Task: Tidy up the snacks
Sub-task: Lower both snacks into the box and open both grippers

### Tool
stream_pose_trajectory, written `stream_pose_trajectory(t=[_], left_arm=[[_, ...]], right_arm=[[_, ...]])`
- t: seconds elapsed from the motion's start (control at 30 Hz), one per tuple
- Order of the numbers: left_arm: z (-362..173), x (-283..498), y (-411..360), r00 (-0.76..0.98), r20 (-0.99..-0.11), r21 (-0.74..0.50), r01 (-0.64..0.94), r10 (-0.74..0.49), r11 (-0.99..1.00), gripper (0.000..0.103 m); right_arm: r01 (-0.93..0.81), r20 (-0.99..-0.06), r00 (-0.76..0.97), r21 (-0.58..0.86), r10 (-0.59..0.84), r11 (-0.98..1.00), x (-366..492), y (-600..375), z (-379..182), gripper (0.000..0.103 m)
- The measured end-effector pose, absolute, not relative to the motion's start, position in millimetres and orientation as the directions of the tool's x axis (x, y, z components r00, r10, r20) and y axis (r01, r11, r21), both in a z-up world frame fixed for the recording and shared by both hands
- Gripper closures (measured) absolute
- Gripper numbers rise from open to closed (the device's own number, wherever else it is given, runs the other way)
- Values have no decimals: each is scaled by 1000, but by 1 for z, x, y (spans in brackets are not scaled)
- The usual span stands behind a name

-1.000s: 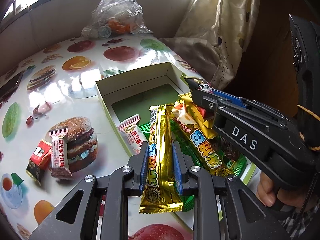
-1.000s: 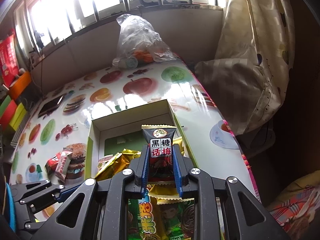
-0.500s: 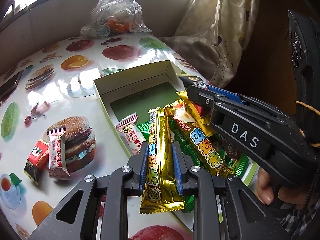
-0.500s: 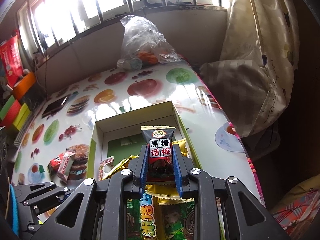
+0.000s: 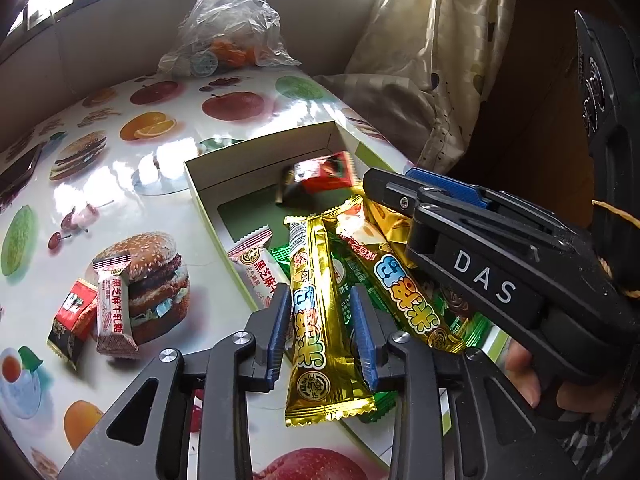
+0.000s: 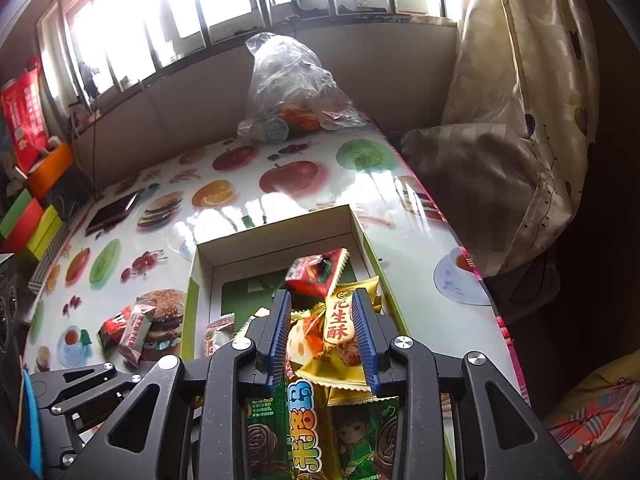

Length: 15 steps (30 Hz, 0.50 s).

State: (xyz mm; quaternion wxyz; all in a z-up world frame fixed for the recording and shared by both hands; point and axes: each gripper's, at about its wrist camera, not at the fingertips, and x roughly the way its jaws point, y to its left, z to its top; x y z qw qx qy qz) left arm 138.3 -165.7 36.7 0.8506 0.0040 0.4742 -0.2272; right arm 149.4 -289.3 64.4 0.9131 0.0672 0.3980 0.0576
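An open white box (image 5: 256, 152) with a green floor stands on the fruit-print table, its near half piled with snacks. My left gripper (image 5: 320, 320) hovers over the box's near edge with its jaws opening. A long gold snack bar (image 5: 316, 320) lies loose between the pads, resting on the pile. My right gripper (image 6: 322, 320), its jaws also opening, holds nothing. A black-and-red plum packet (image 6: 316, 276) lies tilted in the box just beyond its tips, blurred in the left wrist view (image 5: 324, 172). A yellow peanut-crisp packet (image 6: 340, 332) lies below the right jaws.
Two loose sweets, a red-black packet (image 5: 70, 320) and a pink-white nougat (image 5: 114, 308), lie on the burger print left of the box. A plastic bag of oranges (image 6: 292, 88) sits at the far edge, a phone (image 6: 114, 210) at the left. Curtain and cushion (image 6: 480, 184) border the right.
Both grippers' jaws have spread apart. The plum packet has left the right gripper and dropped into the box. The gold bar now lies free between the left pads.
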Motion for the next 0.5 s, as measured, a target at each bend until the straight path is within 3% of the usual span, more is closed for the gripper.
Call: stream_pose_trajectory(t=[0.5], left_arm=[[55, 126, -152, 490, -783, -204, 379, -382, 903, 57]], right_arm=[[-20, -700, 699, 184, 146, 983, 131, -292, 79, 68]])
